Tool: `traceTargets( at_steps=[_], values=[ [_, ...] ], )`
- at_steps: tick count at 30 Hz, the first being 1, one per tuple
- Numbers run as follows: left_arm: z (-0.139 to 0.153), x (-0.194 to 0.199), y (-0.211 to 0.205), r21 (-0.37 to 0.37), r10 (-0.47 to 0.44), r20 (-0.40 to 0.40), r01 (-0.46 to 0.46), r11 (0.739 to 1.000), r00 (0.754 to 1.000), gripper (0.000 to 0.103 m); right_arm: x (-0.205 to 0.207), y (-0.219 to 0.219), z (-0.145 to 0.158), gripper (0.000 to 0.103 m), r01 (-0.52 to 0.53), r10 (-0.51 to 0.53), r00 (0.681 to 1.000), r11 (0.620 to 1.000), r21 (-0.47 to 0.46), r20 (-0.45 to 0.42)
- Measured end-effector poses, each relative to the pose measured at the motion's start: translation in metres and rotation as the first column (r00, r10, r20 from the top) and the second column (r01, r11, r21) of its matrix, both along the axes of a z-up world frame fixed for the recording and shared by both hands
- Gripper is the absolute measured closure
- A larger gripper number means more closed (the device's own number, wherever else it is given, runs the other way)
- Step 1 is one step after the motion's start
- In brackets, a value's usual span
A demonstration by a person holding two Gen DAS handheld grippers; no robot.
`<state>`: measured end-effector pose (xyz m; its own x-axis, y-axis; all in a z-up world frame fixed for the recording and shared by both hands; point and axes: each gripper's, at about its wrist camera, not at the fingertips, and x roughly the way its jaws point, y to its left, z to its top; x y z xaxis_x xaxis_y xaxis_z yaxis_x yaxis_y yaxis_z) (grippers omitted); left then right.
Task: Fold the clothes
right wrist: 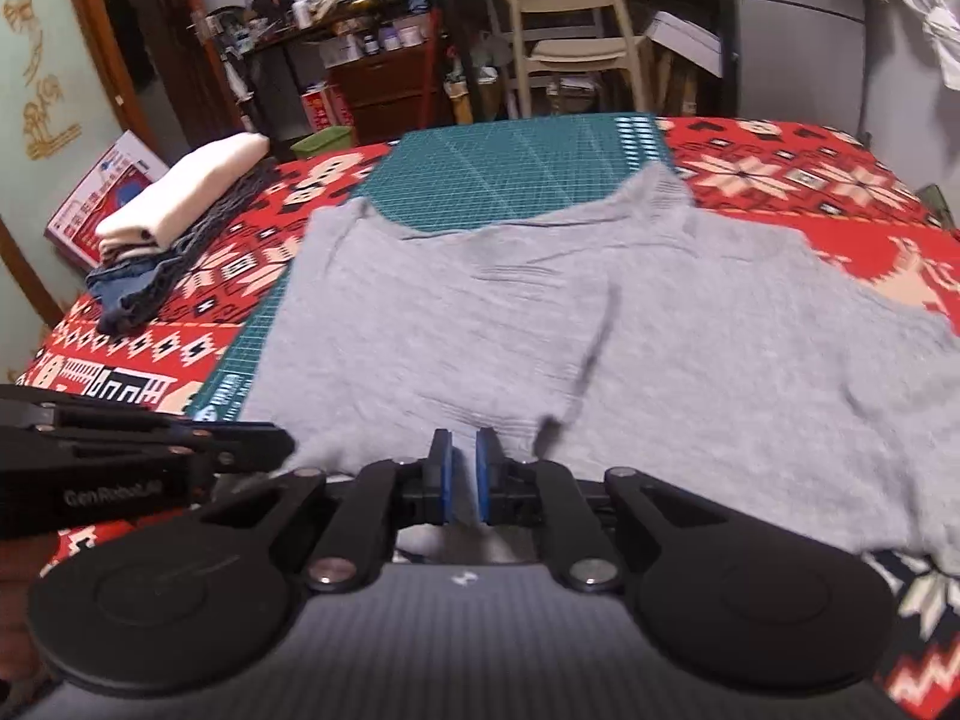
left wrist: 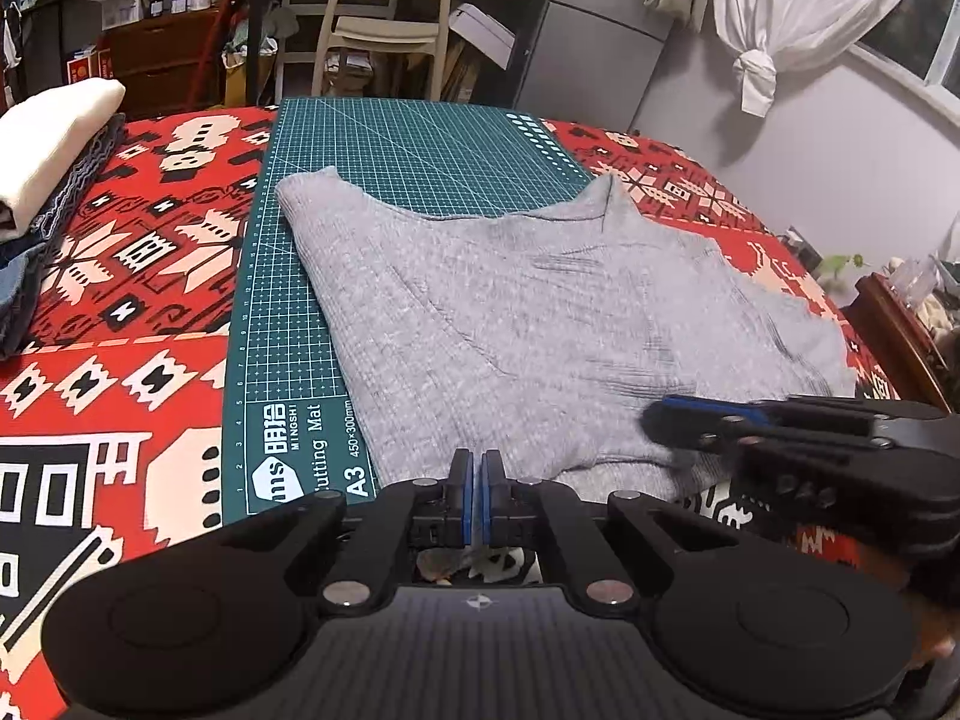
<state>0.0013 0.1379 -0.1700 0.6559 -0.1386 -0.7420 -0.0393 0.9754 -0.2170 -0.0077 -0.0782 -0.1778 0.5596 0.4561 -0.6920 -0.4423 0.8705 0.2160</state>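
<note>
Both grippers at the near hem of the grey top, fold about to start.

I've got the grey top (left wrist: 540,312) spread flat, mostly over the green cutting mat (left wrist: 420,138), right side spilling off the mat onto the red blanket (left wrist: 120,276). Left gripper (left wrist: 477,480) jaws look pinched together at the hem nearest me; can't tell if cloth is actually caught. Right gripper (right wrist: 462,456) jaws narrow, a slim gap showing, at the same hem further right of the mat; hold also unclear. Next move, I reckon: confirm both pinches, lift the hem evenly & carry it toward the neckline at the mat's far end. Stack of folded clothes (right wrist: 180,210) sits left of the mat, well apart; chair (right wrist: 570,30) beyond it. Nothing in the way.
</note>
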Motion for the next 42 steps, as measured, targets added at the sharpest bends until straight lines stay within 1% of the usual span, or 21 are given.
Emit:
traceTargets(
  at_steps=[1, 3, 7, 10, 12, 16, 20, 23, 24, 25, 26, 30, 32, 34, 35, 37, 39, 40, 42],
  values=[
    [0.001, 0.0, 0.0, -0.001, -0.001, -0.001, 0.001, 1.0, 1.0, 0.1, 0.0, -0.005, 0.0, 0.096, 0.01, -0.01, 1.0, 1.0, -0.003, -0.006],
    [0.004, -0.001, 0.001, -0.005, -0.003, 0.007, 0.003, 1.0, 1.0, 0.1, 0.001, -0.016, 0.005, 0.09, 0.028, -0.028, 1.0, 1.0, 0.0, -0.009],
    [0.016, 0.0, 0.002, -0.015, -0.001, 0.04, 0.002, 1.0, 0.999, 0.1, 0.01, -0.034, 0.025, 0.089, 0.064, -0.065, 0.997, 0.997, 0.043, 0.033],
    [0.022, 0.01, 0.004, -0.006, 0.011, 0.063, -0.011, 1.0, 0.998, 0.1, 0.031, -0.038, 0.031, 0.089, 0.095, -0.097, 0.994, 0.995, 0.041, 0.055],
    [0.023, 0.02, 0.007, 0.004, 0.027, 0.069, -0.027, 1.0, 0.997, 0.1, 0.048, -0.036, 0.029, 0.086, 0.102, -0.104, 0.993, 0.994, 0.035, 0.055],
    [0.017, 0.044, 0.02, 0.001, 0.068, 0.052, -0.068, 0.998, 0.996, 0.1, 0.075, -0.025, 0.022, 0.086, 0.1, -0.101, 0.993, 0.995, 0.014, 0.054],
    [0.013, 0.061, 0.029, 0.004, 0.092, 0.038, -0.092, 0.996, 0.995, 0.1, 0.094, -0.014, 0.012, 0.085, 0.099, -0.099, 0.994, 0.995, 0.002, 0.036],
    [0.009, 0.068, 0.033, 0.012, 0.089, 0.027, -0.09, 0.996, 0.996, 0.1, 0.101, -0.007, 0.005, 0.085, 0.096, -0.096, 0.995, 0.995, -0.002, 0.02],
    [0.007, 0.07, 0.034, 0.015, 0.089, 0.023, -0.089, 0.996, 0.996, 0.1, 0.102, -0.004, 0.004, 0.087, 0.093, -0.093, 0.995, 0.996, -0.01, 0.018],
    [0.006, 0.071, 0.034, 0.016, 0.088, 0.021, -0.088, 0.996, 0.996, 0.1, 0.101, -0.003, 0.003, 0.097, 0.095, -0.095, 0.995, 0.995, -0.019, 0.025],
    [0.005, 0.071, 0.035, 0.017, 0.087, 0.019, -0.087, 0.996, 0.996, 0.099, 0.099, -0.002, 0.004, 0.101, 0.1, -0.099, 0.994, 0.995, -0.029, 0.039],
    [0.002, 0.069, 0.035, 0.024, 0.082, 0.022, -0.082, 0.996, 0.996, 0.098, 0.094, -0.004, 0.008, 0.103, 0.147, -0.14, 0.985, 0.987, -0.067, 0.098],
    [0.001, 0.068, 0.035, 0.028, 0.081, 0.024, -0.081, 0.996, 0.996, 0.097, 0.099, -0.007, 0.004, 0.103, 0.172, -0.164, 0.982, 0.982, -0.081, 0.095],
    [0.002, 0.068, 0.035, 0.027, 0.081, 0.021, -0.082, 0.996, 0.996, 0.097, 0.103, -0.012, 0.002, 0.103, 0.174, -0.17, 0.983, 0.983, -0.064, 0.064],
    [0.002, 0.068, 0.036, 0.026, 0.081, 0.018, -0.082, 0.996, 0.997, 0.097, 0.104, -0.014, 0.001, 0.102, 0.173, -0.17, 0.984, 0.984, -0.051, 0.049],
    [0.003, 0.069, 0.036, 0.026, 0.081, 0.015, -0.082, 0.996, 0.997, 0.097, 0.102, -0.017, 0.004, 0.099, 0.158, -0.158, 0.987, 0.987, 0.007, 0.023],
    [0.003, 0.069, 0.036, 0.026, 0.082, 0.013, -0.082, 0.996, 0.997, 0.097, 0.1, -0.016, 0.008, 0.089, 0.15, -0.151, 0.988, 0.988, 0.04, 0.024],
    [0.003, 0.069, 0.036, 0.025, 0.082, 0.011, -0.082, 0.996, 0.997, 0.097, 0.1, -0.014, 0.009, 0.083, 0.146, -0.147, 0.989, 0.988, 0.046, 0.026],
    [0.004, 0.07, 0.036, 0.025, 0.081, 0.01, -0.081, 0.996, 0.997, 0.098, 0.101, -0.012, 0.008, 0.082, 0.14, -0.142, 0.99, 0.989, 0.053, 0.022]
  ],
)
